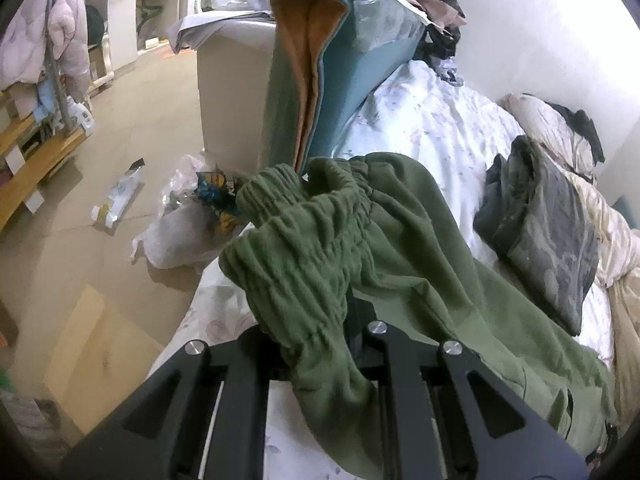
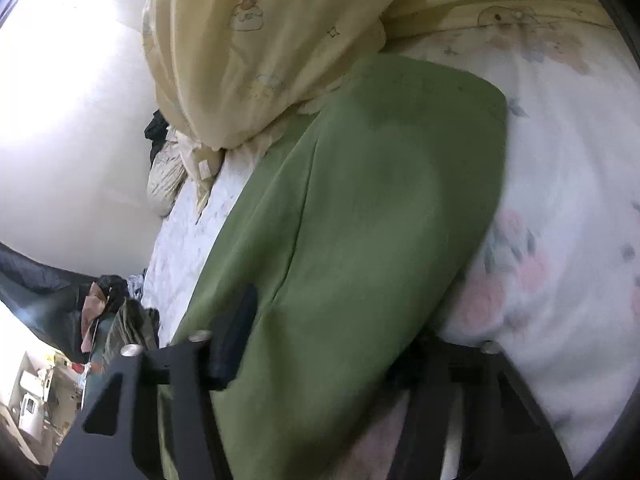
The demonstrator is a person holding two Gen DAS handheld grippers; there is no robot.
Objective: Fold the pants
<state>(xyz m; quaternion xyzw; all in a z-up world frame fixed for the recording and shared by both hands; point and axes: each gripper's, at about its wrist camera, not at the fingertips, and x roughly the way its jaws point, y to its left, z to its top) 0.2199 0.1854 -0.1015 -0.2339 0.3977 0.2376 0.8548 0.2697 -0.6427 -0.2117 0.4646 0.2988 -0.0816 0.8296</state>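
draping green pants hide left tool fingertips.

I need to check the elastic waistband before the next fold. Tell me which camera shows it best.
The left wrist view. There the gathered waistband of the green pants fills the middle of the picture, bunched over the left gripper. The right wrist view shows only smooth green cloth across the right gripper, no waistband.

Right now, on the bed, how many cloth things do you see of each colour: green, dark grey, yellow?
Green: 1, the pants.
Dark grey: 1, a folded garment.
Yellow: 1, a quilt.
Total: 3.
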